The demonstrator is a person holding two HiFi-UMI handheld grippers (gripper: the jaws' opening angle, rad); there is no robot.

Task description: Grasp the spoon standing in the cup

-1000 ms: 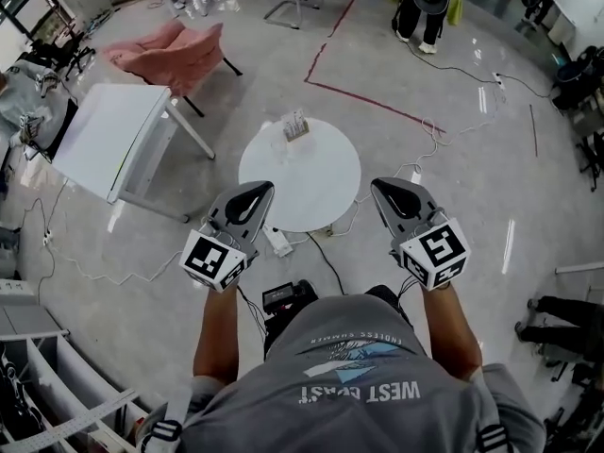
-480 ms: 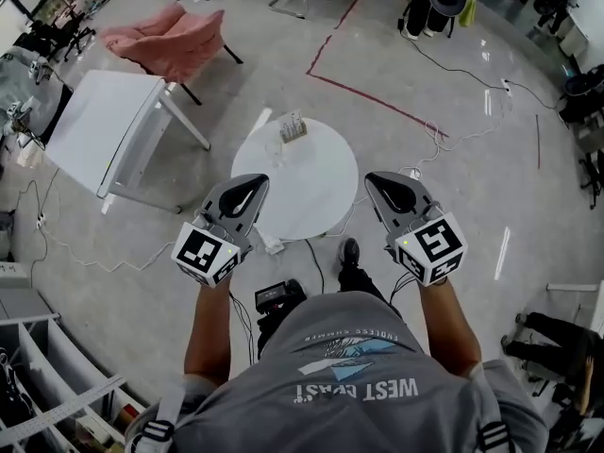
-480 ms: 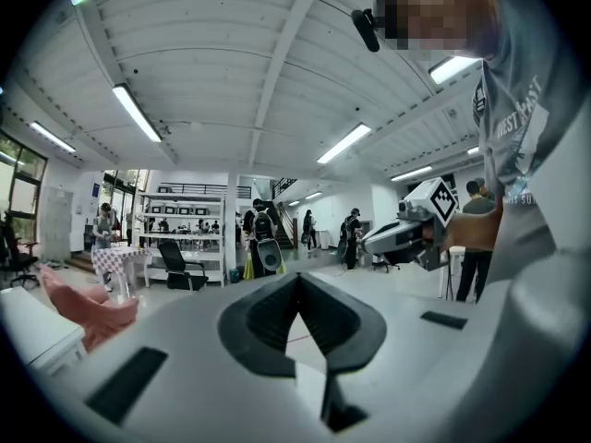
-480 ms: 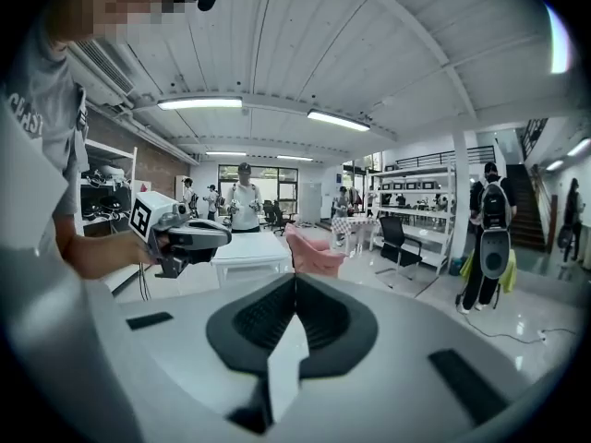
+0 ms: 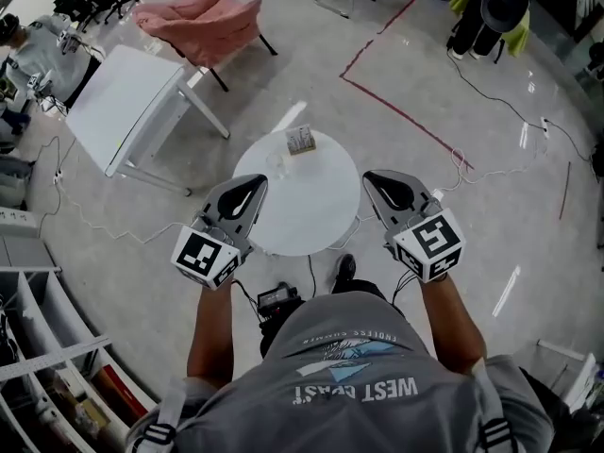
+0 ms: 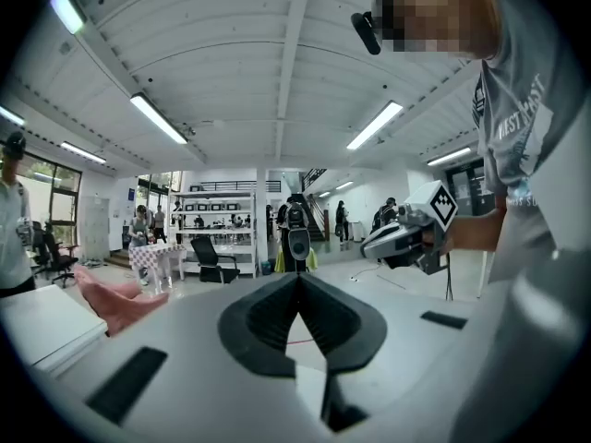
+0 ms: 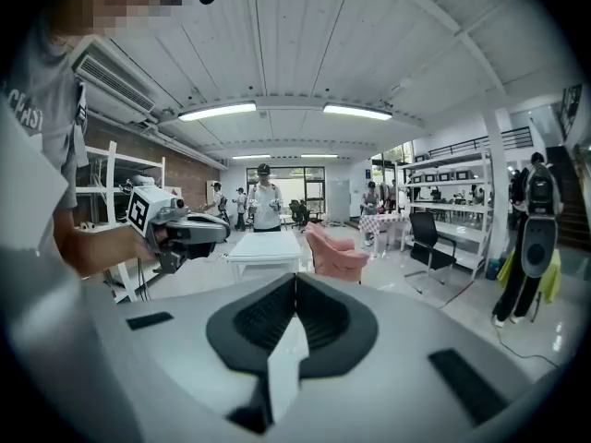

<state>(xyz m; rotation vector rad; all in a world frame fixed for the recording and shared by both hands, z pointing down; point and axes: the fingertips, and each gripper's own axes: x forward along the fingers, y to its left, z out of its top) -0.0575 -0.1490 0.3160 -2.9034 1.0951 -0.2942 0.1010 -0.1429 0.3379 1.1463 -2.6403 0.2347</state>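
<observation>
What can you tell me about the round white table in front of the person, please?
The round white table has a smooth, plain top that looks like laminate. It lies level and stands on the glossy grey floor. Its base is hidden beneath the top. Near its far edge sit a small boxy holder and what seems to be a clear cup, both too small to make out further. The rest of the top is bare.

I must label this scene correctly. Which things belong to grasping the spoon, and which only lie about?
Job: round table, small items on it (spoon unclear), left gripper, right gripper.
Lying about: pink chair, white desk, red floor tape.
</observation>
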